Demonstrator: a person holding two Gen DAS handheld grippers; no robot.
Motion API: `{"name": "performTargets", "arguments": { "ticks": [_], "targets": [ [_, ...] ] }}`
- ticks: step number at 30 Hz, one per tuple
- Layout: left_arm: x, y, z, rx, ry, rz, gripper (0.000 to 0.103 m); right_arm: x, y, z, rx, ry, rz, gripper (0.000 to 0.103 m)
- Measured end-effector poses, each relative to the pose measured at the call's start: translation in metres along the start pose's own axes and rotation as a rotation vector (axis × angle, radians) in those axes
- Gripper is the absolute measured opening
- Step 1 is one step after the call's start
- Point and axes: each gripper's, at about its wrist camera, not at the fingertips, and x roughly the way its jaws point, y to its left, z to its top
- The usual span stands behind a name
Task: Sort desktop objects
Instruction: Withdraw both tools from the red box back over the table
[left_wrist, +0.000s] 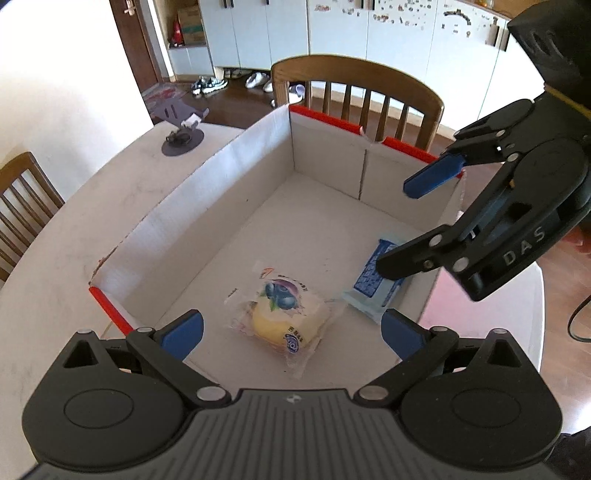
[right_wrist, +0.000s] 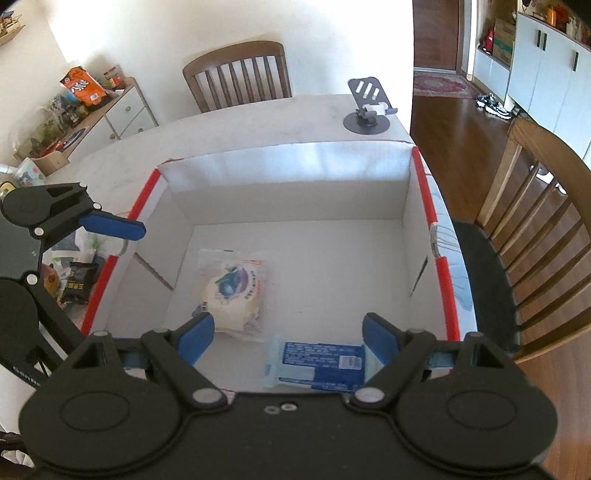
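A white cardboard box (left_wrist: 258, 162) with red rim strips stands open on the table. On its floor lie a clear packet of yellow bread with a blueberry picture (left_wrist: 286, 317) (right_wrist: 234, 291) and a light blue tissue pack (left_wrist: 373, 288) (right_wrist: 317, 363). My left gripper (left_wrist: 291, 334) hangs open and empty above the bread packet. Over the tissue pack my right gripper (right_wrist: 288, 334) (left_wrist: 410, 225) is also open, holding nothing. One blue finger (right_wrist: 110, 227) of the left gripper shows over the box's left rim.
A grey phone stand (left_wrist: 183, 138) (right_wrist: 367, 110) sits on the white table (left_wrist: 74, 229) beyond the box. Wooden chairs (left_wrist: 354, 85) (right_wrist: 240, 70) (right_wrist: 535, 206) ring the table. Several snack packets (right_wrist: 74, 284) lie outside the box's left wall.
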Motion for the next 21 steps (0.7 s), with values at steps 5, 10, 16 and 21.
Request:
{"name": "performTargets", "arguments": {
  "ticks": [5, 10, 16, 21],
  "targets": [
    [-0.016, 0.001, -0.009, -0.048, -0.019, -0.025, 0.103, -0.011, 0.014, -0.002, -0.007, -0.015, 0.004, 0.087],
    [-0.036, 0.001, -0.022, -0.050, -0.058, -0.031, 0.103, -0.023, 0.032, -0.004, -0.020, -0.036, 0.011, 0.087],
    [-0.059, 0.005, -0.044, -0.076, -0.076, -0.012, 0.103, -0.032, 0.056, -0.005, -0.032, -0.055, 0.029, 0.087],
    [-0.079, 0.013, -0.070, -0.114, -0.089, 0.022, 0.103, -0.035, 0.079, -0.007, -0.046, -0.059, 0.047, 0.087]
  ]
}}
